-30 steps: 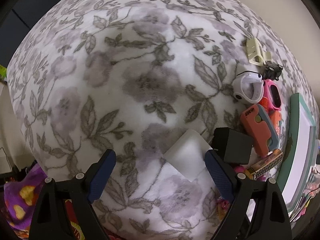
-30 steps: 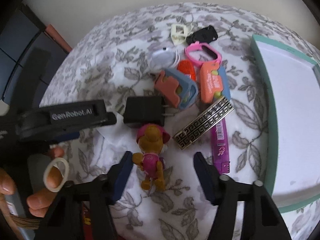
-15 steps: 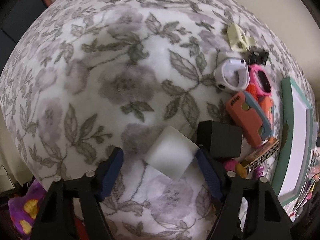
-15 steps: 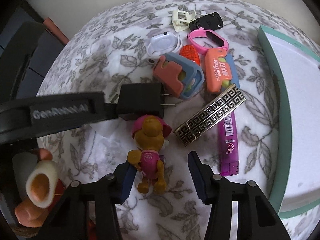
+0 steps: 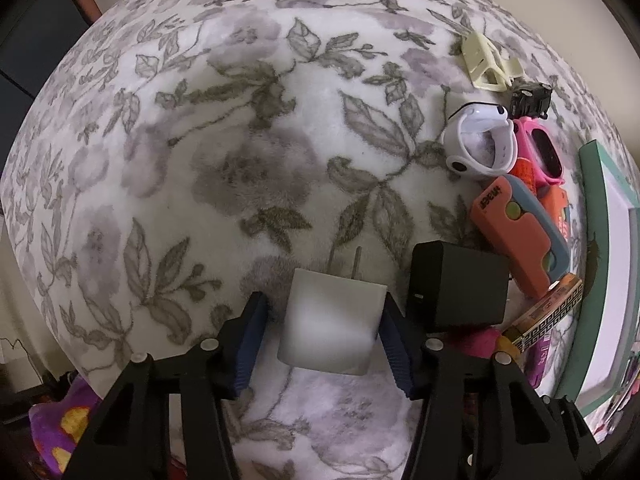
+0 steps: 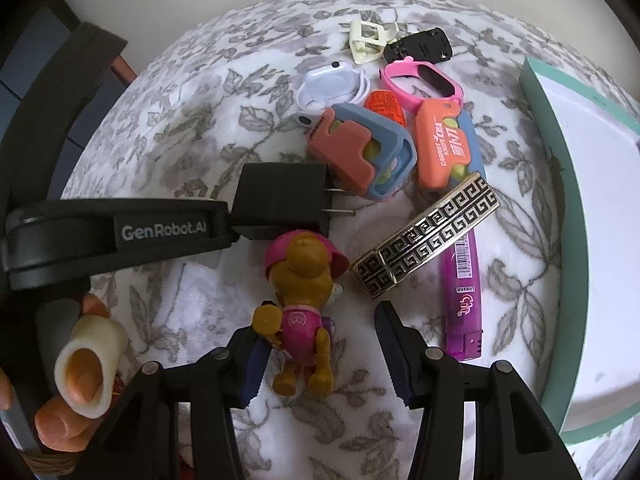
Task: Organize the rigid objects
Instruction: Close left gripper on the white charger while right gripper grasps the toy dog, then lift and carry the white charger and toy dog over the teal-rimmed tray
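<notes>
I am seeing my left gripper (image 5: 324,334) straddling the white charger (image 5: 330,326), which is lying on the floral blanket (image 5: 240,160) with its two prongs pointing away from the camera. The right finger is lying against the charger's side, while the left finger (image 5: 250,344) is showing a thin gap, so I cannot tell whether the pinch is firm. Just to the right of it the black charger (image 5: 458,286) is sitting, near but apart from the white one.

My right gripper (image 6: 318,354) is hanging with its fingers spread around the pup figurine (image 6: 302,308), which is lying face down in a pink cap and vest; the left finger is lying very close to the toy's arm, the right finger is well clear.

Beyond the figurine, in the right wrist view, the black charger (image 6: 280,206) is lying with its prongs toward the orange and blue holder (image 6: 360,152). A gold patterned bar (image 6: 426,234) is lying partly over a purple lighter (image 6: 460,300). Farther back I am seeing a white watch (image 6: 330,84), a pink watch (image 6: 420,80), a cream clip (image 6: 370,40) and a black clip (image 6: 420,46). The green-rimmed tray (image 6: 560,200) is sitting at the right edge.
</notes>
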Demonstrator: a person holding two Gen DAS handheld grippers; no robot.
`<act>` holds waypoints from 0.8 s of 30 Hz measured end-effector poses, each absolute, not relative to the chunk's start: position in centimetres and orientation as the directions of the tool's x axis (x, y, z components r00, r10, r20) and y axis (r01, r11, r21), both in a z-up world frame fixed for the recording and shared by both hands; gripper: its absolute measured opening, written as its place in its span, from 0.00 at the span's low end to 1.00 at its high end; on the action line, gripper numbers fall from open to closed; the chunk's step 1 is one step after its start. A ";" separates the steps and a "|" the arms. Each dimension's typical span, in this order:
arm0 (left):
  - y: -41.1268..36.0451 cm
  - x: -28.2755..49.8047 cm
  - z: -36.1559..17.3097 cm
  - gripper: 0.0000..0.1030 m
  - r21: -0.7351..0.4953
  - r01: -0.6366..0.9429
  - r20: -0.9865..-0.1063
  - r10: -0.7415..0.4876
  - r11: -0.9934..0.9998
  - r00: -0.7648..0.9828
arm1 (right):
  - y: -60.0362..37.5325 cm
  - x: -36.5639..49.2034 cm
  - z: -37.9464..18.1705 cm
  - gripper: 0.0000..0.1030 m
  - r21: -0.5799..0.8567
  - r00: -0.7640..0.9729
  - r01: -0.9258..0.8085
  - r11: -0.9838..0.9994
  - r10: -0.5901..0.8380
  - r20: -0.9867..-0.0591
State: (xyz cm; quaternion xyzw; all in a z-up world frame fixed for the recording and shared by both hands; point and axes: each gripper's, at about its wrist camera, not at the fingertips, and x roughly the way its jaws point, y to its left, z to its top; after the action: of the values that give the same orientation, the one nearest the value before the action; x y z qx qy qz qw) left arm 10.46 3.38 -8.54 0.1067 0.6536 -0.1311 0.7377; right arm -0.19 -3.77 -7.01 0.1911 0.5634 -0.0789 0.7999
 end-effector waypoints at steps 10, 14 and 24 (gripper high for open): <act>4.8 10.8 -8.2 0.44 -0.008 0.320 -0.992 -0.047 0.947 0.114 | -3.7 -0.5 -6.7 0.30 0.201 0.361 0.326 0.924 0.075 -0.930; 5.5 10.7 -8.1 0.44 -0.012 0.311 -0.993 -0.048 0.950 0.108 | -4.1 -0.8 -6.6 0.30 0.228 0.364 0.336 0.914 0.098 -0.926; 7.4 10.7 -6.9 0.44 -0.008 0.258 -0.991 -0.041 0.966 0.125 | -6.2 -2.2 -4.0 0.30 0.314 0.432 0.373 0.873 0.136 -0.892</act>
State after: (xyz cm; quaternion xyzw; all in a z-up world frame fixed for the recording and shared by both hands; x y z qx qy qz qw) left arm 10.70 7.36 -6.94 0.0830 0.6540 -0.1004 0.7452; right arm -2.19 -6.20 -4.05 0.2413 0.5280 -0.0730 0.8110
